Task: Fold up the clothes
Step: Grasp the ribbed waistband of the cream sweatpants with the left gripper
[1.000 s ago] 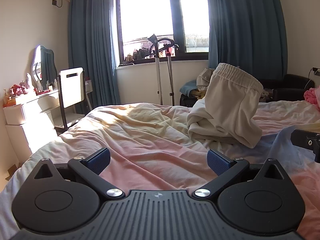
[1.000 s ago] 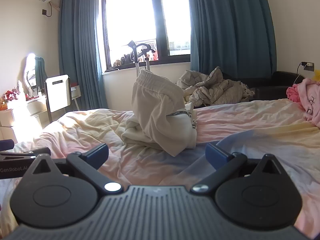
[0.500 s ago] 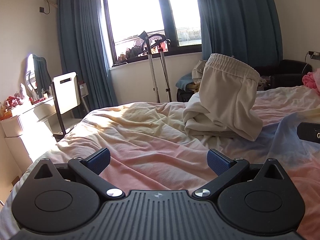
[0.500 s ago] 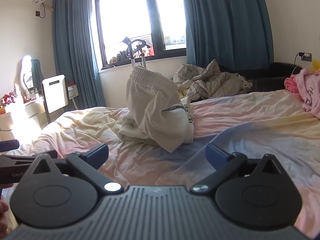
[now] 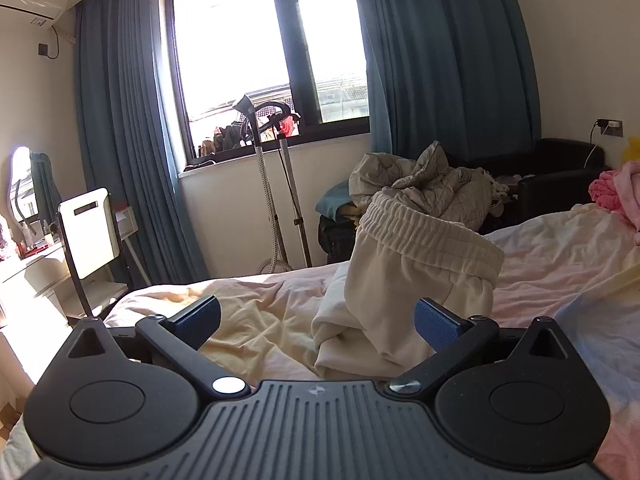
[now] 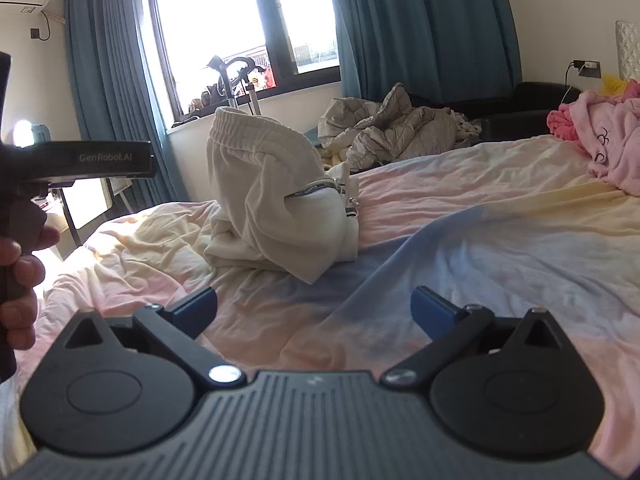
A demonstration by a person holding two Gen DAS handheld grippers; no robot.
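Cream sweatpants (image 5: 412, 280) stand in a crumpled heap on the bed, elastic waistband up. The same sweatpants (image 6: 272, 196) show a zip pocket on their right side. My left gripper (image 5: 316, 322) is open, close in front of the heap, whose lower folds lie between its blue fingertips. My right gripper (image 6: 314, 306) is open over the pastel sheet (image 6: 480, 240), a little short of the heap and to its right. Nothing is held in either one. The left gripper's body (image 6: 80, 160) and a hand (image 6: 20, 276) show at the left edge of the right wrist view.
A pink garment (image 6: 600, 140) lies at the bed's far right. A grey quilted pile (image 6: 400, 132) sits on a dark sofa behind the bed. A garment steamer (image 5: 264, 184), a white chair (image 5: 88, 232) and a dressing table stand by the window at left.
The left gripper has moved forward and to the right, closing on the sweatpants, which now loom large. The right gripper moved slightly nearer. The left gripper's body has risen in the right view.
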